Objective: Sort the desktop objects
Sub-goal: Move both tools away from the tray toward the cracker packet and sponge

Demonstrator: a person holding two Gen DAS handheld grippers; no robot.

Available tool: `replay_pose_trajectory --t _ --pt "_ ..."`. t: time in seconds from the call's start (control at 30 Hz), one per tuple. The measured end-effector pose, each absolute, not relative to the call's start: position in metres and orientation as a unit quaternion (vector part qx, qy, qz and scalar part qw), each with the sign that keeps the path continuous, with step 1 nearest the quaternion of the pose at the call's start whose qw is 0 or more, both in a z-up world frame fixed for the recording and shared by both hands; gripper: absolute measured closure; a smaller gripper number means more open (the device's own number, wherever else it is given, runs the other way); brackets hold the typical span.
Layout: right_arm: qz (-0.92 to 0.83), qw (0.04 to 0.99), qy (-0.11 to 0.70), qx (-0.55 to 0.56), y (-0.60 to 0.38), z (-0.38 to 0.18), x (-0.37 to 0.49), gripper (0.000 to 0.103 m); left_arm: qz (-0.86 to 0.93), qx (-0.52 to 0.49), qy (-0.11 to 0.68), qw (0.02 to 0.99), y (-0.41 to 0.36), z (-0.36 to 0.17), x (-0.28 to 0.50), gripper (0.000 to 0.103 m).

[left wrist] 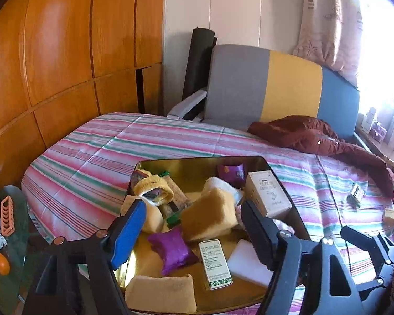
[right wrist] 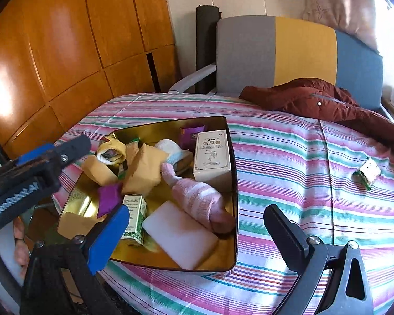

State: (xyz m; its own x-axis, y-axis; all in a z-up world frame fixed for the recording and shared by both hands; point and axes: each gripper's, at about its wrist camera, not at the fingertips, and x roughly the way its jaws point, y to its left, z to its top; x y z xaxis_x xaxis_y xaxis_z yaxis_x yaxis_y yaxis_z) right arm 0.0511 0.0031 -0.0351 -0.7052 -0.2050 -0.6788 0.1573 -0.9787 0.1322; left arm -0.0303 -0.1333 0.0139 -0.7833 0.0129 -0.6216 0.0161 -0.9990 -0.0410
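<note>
While both tools hang open and empty, left tool (left wrist: 194,218) above the gold tray (right wrist: 232,157), one green packet (right wrist: 367,173) lies unsorted on the bed (right wrist: 289,157).

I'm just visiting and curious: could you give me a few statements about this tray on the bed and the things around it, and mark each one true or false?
1. The gold tray sits on a striped bedspread. True.
2. The white foam block lies outside the tray. False: it lies inside, at the near end.
3. A small green-and-white packet lies on the bedspread, apart from the tray. True.
4. The right tongs grip the pink sock. False: they stand open, holding nothing.
</note>
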Motion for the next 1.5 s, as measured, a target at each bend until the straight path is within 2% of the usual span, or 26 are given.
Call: replay_pose_trajectory --t 0.2,0.5,0.9,1.13,1.5 --pt "-0.924 0.110 -0.042 0.365 0.005 -0.035 0.056 0.001 -0.947 0.322 -0.010 0.014 -0.127 0.014 -0.029 0.028" --pt "-0.928 0.085 -0.047 0.359 0.026 -0.029 0.057 0.001 -0.930 0.364 0.040 -0.030 -0.123 0.005 -0.039 0.028" --pt "-0.932 -0.007 -0.069 0.355 0.107 -0.019 0.057 0.001 -0.930 0.356 -0.020 -0.088 -0.074 0.009 -0.042 0.028" --pt "-0.926 -0.057 -0.085 0.363 0.161 -0.018 0.060 0.001 -0.924 0.343 -0.050 -0.160 -0.032 0.014 -0.038 0.025" --pt "-0.906 -0.128 -0.134 0.381 0.245 -0.029 0.076 0.000 -0.905 0.346 -0.068 -0.238 0.026 0.011 -0.034 0.022"
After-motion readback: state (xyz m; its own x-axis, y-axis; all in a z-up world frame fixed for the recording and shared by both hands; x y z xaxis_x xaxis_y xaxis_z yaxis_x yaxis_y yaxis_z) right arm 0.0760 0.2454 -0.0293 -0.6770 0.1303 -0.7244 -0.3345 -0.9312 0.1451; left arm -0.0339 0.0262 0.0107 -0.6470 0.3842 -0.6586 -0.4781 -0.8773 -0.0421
